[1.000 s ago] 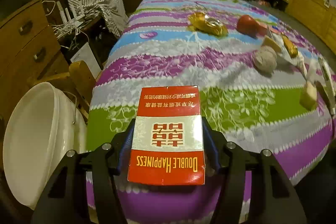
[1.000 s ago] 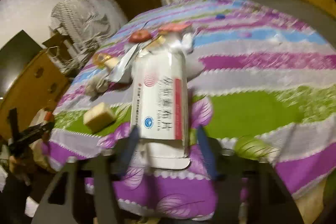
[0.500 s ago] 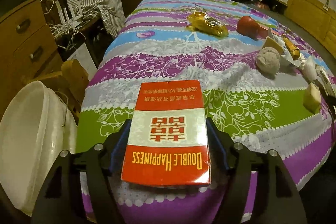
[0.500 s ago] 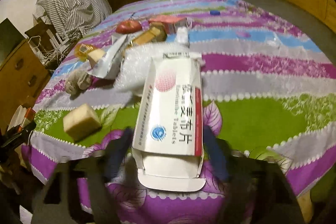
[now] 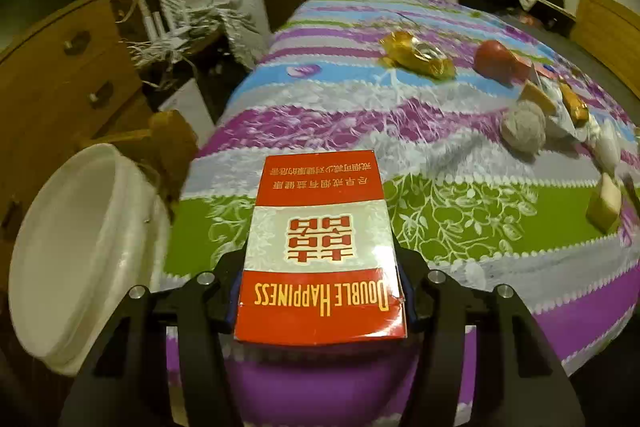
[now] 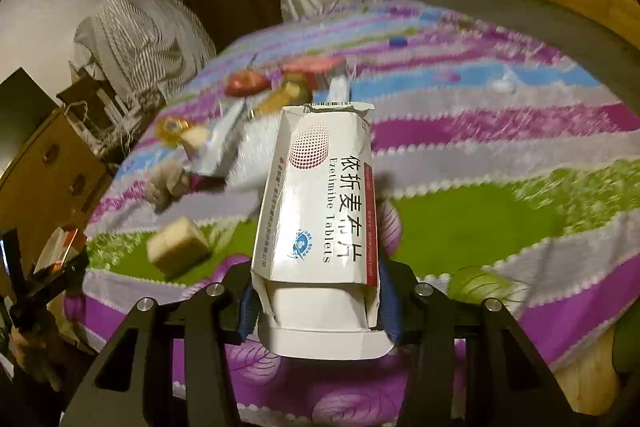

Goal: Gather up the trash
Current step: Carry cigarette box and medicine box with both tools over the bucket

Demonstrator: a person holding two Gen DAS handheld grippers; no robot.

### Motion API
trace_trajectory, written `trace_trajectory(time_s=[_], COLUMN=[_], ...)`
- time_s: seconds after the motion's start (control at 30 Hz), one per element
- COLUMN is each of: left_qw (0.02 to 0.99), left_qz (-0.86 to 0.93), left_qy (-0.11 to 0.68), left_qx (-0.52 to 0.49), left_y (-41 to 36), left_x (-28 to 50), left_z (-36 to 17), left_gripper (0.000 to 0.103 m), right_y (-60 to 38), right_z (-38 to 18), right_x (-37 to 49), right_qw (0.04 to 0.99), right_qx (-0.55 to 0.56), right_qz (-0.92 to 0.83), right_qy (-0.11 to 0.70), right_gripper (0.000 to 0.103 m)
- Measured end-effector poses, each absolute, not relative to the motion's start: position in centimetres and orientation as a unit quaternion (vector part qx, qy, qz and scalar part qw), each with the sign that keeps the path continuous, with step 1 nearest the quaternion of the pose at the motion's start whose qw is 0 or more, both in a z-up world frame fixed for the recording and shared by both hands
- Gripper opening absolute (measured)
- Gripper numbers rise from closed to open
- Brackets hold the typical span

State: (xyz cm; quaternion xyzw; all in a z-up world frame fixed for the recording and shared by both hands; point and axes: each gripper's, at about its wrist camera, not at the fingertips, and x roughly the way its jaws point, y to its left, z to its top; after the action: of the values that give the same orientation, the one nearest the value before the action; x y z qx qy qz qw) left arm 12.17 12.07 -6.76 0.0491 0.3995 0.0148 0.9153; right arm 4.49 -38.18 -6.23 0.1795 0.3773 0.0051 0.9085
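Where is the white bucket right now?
Left wrist view, lower left: the white bucket stands beside the bed, left of the left gripper.

The red cigarette carton (image 5: 320,247) hides the inner faces of the left gripper's (image 5: 318,287) fingers, so contact cannot be checked. The tablet box (image 6: 320,219) covers the right gripper's (image 6: 318,303) fingertips likewise. Beyond those fingers the trash pile (image 6: 240,115) smears with blur. Left of the left fingers, the picture edge crops the white bucket (image 5: 80,259).
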Motion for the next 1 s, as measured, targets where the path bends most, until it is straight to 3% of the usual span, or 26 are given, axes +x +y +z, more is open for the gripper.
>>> trace_trajectory(time_s=[0.4,1.0], left_qw=[0.933,0.940], left_qz=[0.071,0.188], left_qy=[0.351,0.285], left_qx=[0.044,0.007], left_y=[12.7,24.4], left_x=[9.9,6.6], left_z=[-1.1,6.1], left_gripper=[0.054,0.054], right_y=[-34.0,-8.9], right_z=[3.4,11.8], right_x=[2.2,7.8], right_qw=[0.956,0.919], right_qx=[0.116,0.009], right_qz=[0.047,0.304], right_qy=[0.266,0.251], right_gripper=[0.050,0.050])
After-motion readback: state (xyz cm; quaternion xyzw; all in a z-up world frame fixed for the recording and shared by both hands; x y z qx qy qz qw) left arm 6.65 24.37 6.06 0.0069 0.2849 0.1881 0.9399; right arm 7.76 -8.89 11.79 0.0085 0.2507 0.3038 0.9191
